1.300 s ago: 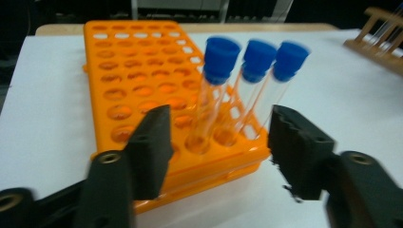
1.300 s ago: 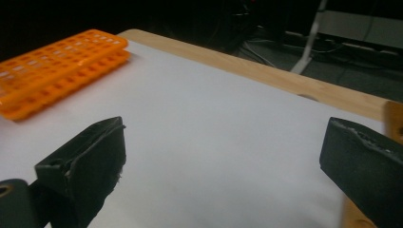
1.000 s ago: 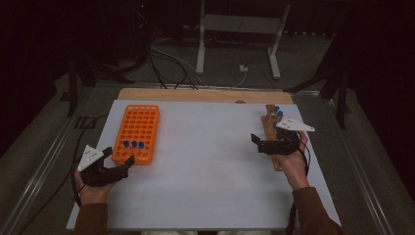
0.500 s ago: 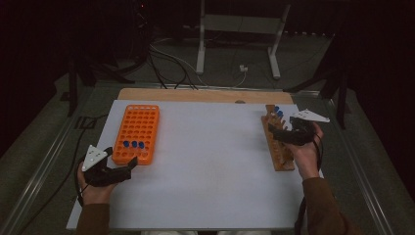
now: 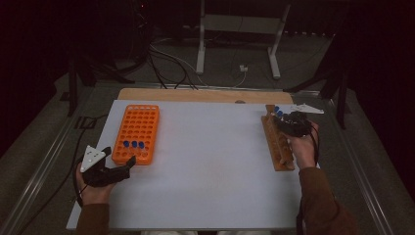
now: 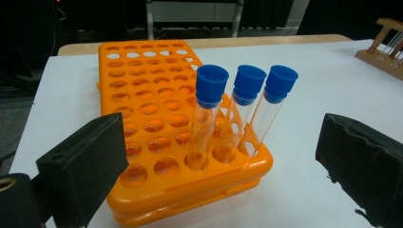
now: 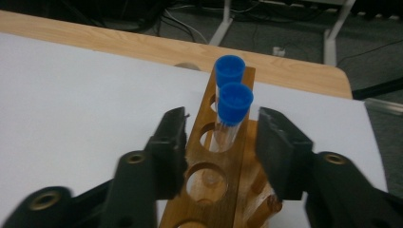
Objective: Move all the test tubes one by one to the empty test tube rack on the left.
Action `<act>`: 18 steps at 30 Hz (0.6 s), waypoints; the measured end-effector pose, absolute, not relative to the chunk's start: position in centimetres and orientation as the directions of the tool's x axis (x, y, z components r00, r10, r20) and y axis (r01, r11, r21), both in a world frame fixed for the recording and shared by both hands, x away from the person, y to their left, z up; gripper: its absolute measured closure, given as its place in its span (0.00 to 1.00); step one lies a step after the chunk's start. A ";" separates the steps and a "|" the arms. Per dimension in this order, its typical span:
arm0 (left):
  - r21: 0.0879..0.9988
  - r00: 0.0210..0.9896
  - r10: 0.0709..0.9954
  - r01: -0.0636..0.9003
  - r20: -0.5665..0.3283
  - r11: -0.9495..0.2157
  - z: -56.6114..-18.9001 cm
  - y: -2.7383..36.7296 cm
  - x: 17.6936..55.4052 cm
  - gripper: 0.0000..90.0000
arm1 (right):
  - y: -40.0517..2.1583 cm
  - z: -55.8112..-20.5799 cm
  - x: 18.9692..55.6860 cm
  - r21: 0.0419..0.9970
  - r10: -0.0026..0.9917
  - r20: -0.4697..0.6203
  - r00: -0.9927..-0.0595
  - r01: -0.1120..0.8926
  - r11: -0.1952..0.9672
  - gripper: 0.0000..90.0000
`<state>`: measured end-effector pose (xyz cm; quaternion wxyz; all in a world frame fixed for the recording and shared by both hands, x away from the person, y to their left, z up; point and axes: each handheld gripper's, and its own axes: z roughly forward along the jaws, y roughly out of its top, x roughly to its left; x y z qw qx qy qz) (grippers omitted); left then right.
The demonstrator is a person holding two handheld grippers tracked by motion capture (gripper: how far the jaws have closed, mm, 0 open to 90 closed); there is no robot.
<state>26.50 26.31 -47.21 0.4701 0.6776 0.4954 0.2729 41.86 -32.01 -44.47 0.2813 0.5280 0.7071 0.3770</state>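
Observation:
An orange tube rack (image 5: 137, 128) stands at the left of the white mat and holds three blue-capped glass tubes (image 6: 247, 85) in its near row. My left gripper (image 5: 121, 157) rests just in front of it, open, jaws wide on either side of the tubes (image 6: 216, 142) without touching them. A wooden rack (image 5: 280, 152) lies at the right with two blue-capped tubes (image 5: 277, 111) at its far end. My right gripper (image 7: 221, 133) straddles the nearer tube (image 7: 235, 102). Its jaws have just been closing, with gaps still showing on both sides of the tube.
The white mat (image 5: 210, 161) lies on a wooden tabletop (image 5: 195, 94). Metal rails run along both sides. Cables and a stand's legs (image 5: 235, 58) lie on the dark floor beyond the table's far edge.
My right hand has moved away from me along the wooden rack to its far end, and its jaws have narrowed around the nearer tube. The left hand has stayed put.

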 end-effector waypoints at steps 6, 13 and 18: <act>0.907 0.362 0.928 0.416 -0.090 -0.074 -47.2 26.2 26.5 0.04 | -31.8 -44.8 42.6 0.823 0.958 -0.021 -0.285 0.539 0.178 0.75; 0.906 0.363 0.927 0.416 -0.089 -0.076 -47.3 26.2 26.5 0.05 | -31.6 -45.0 43.2 0.815 0.957 -0.028 -0.289 0.547 0.189 0.80; 0.906 0.363 0.928 0.417 -0.087 -0.078 -47.3 26.2 26.5 0.05 | -31.6 -45.2 43.6 0.809 0.961 -0.027 -0.274 0.559 0.183 0.80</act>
